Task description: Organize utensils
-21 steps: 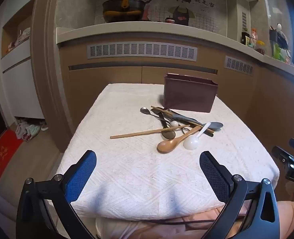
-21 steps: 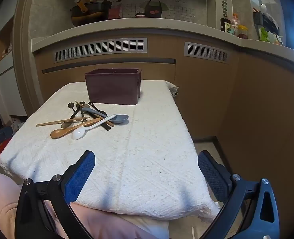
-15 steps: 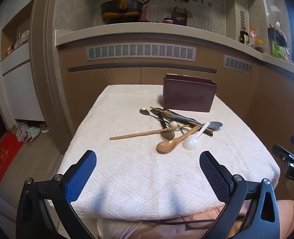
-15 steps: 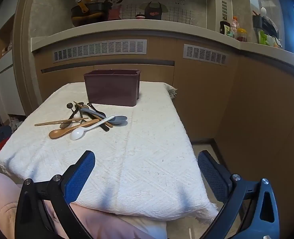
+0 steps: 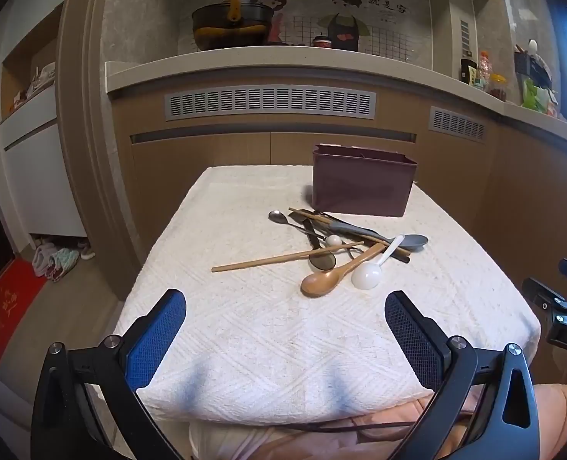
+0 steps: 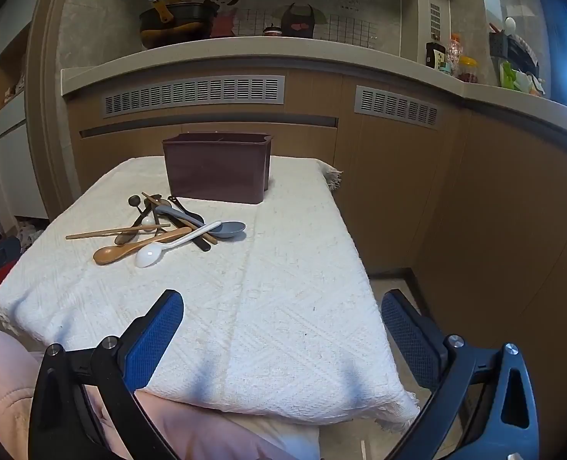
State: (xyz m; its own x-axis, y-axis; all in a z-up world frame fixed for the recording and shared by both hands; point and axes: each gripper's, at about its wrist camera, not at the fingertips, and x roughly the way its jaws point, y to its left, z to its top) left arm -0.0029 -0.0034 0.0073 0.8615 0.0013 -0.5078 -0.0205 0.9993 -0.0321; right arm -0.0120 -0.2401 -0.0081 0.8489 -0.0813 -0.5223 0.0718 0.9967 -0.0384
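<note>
A white woven cloth (image 5: pixel 268 329) with a raised, rough diamond weave covers the tabletop, fraying at its far right corner. On it the dark maroon box (image 5: pixel 362 188) looks like matt plastic, the chopstick (image 5: pixel 283 258) and the brown spoon (image 5: pixel 335 274) like smooth wood, the white spoon (image 5: pixel 368 274) is glossy, the grey spoon (image 5: pixel 410 241) matt, and the thin spoon (image 5: pixel 279 216) shiny metal. Each tool (image 5: pixel 285 306) (image 6: pixel 281 306) has blue finely textured pads (image 5: pixel 157 339) on matt black arms with bright metal screws.
</note>
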